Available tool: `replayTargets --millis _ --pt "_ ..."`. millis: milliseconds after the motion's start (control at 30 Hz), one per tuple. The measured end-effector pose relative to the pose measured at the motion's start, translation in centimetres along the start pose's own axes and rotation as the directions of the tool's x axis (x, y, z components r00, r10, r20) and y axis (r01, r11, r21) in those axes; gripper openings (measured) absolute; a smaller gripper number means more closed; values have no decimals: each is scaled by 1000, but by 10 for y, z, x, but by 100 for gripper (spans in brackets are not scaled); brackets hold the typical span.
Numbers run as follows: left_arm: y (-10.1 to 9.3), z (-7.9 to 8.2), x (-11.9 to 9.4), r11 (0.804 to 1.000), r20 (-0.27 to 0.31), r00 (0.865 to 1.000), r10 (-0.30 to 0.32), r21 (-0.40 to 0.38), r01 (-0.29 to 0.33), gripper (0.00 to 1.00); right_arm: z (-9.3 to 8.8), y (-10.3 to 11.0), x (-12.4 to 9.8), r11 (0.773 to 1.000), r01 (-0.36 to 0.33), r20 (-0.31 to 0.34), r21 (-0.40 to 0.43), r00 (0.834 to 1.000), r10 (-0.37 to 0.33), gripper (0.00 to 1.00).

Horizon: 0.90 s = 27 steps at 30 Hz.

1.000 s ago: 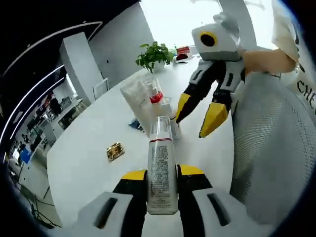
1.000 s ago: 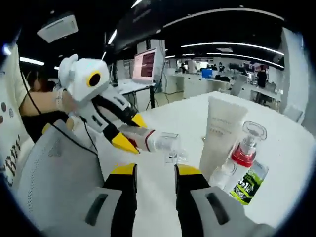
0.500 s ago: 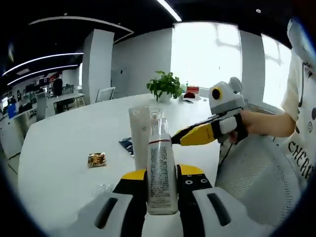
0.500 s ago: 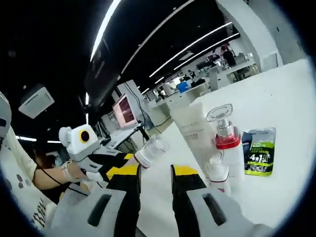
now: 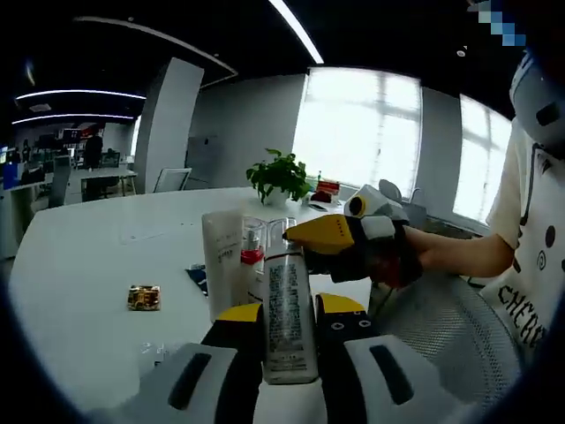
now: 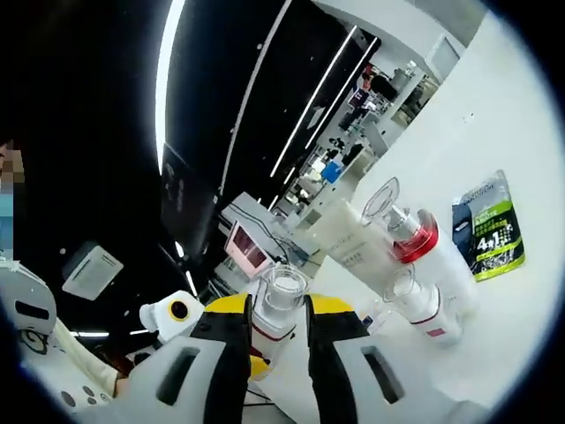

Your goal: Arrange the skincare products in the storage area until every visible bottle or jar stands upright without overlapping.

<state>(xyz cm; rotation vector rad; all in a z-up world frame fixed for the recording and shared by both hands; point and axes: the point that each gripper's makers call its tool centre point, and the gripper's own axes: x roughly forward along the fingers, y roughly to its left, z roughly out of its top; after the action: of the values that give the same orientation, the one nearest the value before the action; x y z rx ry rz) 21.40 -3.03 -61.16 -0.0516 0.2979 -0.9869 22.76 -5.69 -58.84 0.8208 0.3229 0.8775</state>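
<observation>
Right tool (image 6: pixel 270 322) now at the cap end of the clear bottle (image 5: pixel 289 318); 1 s ago hung apart from it, beside the white tube (image 5: pixel 222 261). Bottle cap sits between right tool's jaws in right gripper view; jaws not seen touching it. In left gripper view, right tool (image 5: pixel 320 235) swung from jaws-down to lying across the bottle's top, yellow tip against it. Red-collared pump bottle (image 6: pixel 422 246) and green sachet (image 6: pixel 491 230) drifted right of the bottle through camera roll.

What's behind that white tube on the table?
In the left gripper view, a red-collared pump bottle stands behind the tube. Its base is hidden, and anything farther back too.
</observation>
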Motion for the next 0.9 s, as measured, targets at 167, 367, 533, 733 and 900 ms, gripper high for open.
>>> replayTargets --millis 167,367,533,733,900 --pt "-1 -10 6 1000 -41 999 1 7 -1 19 -2 10 3 1000 -11 -7 -13 1000 11 22" --pt "0 -25 15 1000 -102 995 6 -15 -8 19 -7 18 7 975 4 -69 -224 997 -19 20" --pt "9 -32 21 995 -138 989 58 93 -46 20 -5 9 10 931 54 -79 -362 993 -88 20" --pt "14 -44 31 974 -203 974 103 220 -57 28 -11 -2 14 891 80 -102 -447 985 -140 20" --pt "16 -47 35 965 -214 971 106 257 -49 29 -10 -11 14 799 100 -123 -593 969 -213 20"
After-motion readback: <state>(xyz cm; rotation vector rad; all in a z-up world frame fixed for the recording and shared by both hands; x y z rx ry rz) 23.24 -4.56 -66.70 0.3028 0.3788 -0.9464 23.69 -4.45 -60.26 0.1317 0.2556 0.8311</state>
